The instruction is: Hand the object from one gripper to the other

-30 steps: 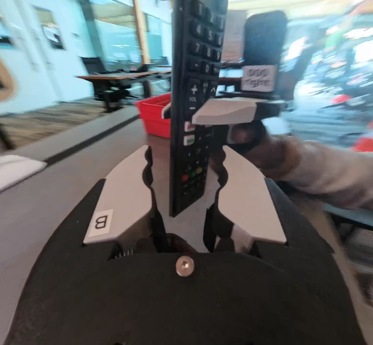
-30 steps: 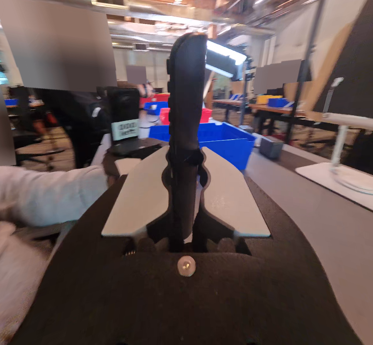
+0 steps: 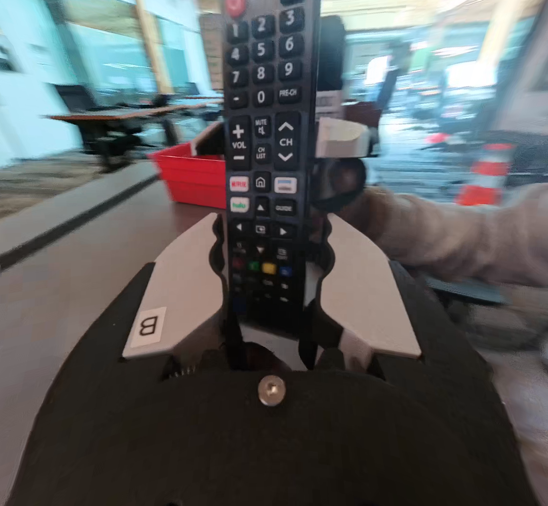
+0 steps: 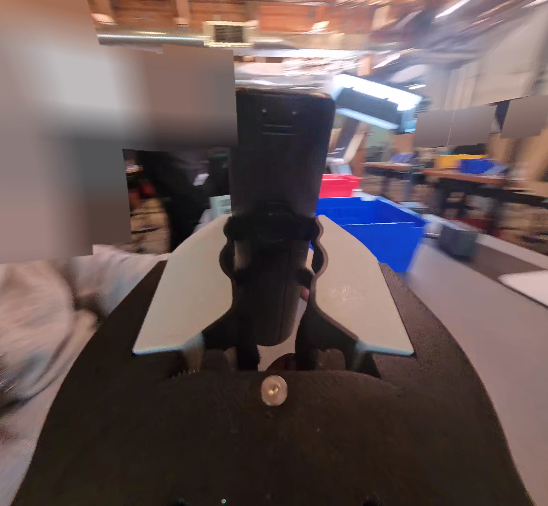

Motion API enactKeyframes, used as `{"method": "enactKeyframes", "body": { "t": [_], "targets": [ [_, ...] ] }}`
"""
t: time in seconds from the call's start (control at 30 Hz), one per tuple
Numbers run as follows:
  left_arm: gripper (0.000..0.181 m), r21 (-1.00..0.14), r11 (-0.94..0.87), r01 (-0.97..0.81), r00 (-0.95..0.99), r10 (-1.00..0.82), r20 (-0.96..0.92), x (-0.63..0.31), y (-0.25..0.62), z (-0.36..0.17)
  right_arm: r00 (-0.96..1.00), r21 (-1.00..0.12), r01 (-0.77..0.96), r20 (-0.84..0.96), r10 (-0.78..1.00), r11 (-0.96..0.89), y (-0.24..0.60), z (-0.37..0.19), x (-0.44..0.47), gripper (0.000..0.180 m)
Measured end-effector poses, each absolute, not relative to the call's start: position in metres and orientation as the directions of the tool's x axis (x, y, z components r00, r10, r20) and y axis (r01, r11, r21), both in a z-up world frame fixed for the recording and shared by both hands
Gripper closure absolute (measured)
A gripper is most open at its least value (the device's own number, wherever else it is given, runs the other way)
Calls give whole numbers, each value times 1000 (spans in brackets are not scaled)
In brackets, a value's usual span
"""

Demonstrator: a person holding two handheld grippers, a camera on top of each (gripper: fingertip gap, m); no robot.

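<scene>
A black remote (image 3: 267, 136) stands upright with its buttons facing the left wrist camera. Its lower end sits between the fingers of my left gripper (image 3: 272, 216), which stand wide, with a narrow gap showing along the remote's right edge. In the right wrist view I see the remote's back (image 4: 278, 180). My right gripper (image 4: 274, 220) is shut on it across its width, the finger notches against both edges. The right gripper's fingers (image 3: 341, 139) also show in the left view, on either side of the remote's middle, with a sleeved arm (image 3: 444, 231) behind them.
A red bin (image 3: 192, 177) stands on the dark table (image 3: 74, 269) behind the remote. A blue bin (image 4: 370, 231), a small grey box (image 4: 456, 238) and a white flat base (image 4: 527, 284) stand on the table to the right. An orange cone (image 3: 486, 177) is on the floor. Left tips to right tips: about 6 cm.
The remote has turned from edge-on to face-on and sits deeper between the left fingers. The right fingers, earlier on its faces, now stand wider across its width. The left fingers have barely narrowed.
</scene>
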State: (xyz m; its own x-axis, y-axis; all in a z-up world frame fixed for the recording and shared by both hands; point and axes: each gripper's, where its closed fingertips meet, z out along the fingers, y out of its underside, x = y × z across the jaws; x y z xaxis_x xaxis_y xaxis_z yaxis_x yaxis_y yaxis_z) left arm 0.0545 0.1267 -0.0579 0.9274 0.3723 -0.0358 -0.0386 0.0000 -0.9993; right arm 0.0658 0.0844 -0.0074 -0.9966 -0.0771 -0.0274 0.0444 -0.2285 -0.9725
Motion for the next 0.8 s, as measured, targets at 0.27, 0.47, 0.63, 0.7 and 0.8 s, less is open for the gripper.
{"method": "enactKeyframes", "body": {
  "t": [0.27,0.47,0.63,0.7,0.8],
  "targets": [
    [141,-846,-396,-358,507,678,-532,23,108,-59,-957,-974,-48,-18,290,-219,85,-12,30,129],
    [155,-953,-132,-271,745,598,-295,37,112,-51,-981,-966,-42,-9,193,-257,85,-6,38,133],
    [157,-993,112,-28,975,223,-2,75,124,-43,-983,-941,155,-115,-145,-302,99,3,57,124],
    [157,-994,110,16,988,151,33,83,128,-45,-950,-937,235,-165,-265,-259,99,1,68,140],
    [156,-995,91,47,986,157,61,80,129,-49,-945,-956,194,-122,-304,-219,97,-2,81,156]
  ]
}}
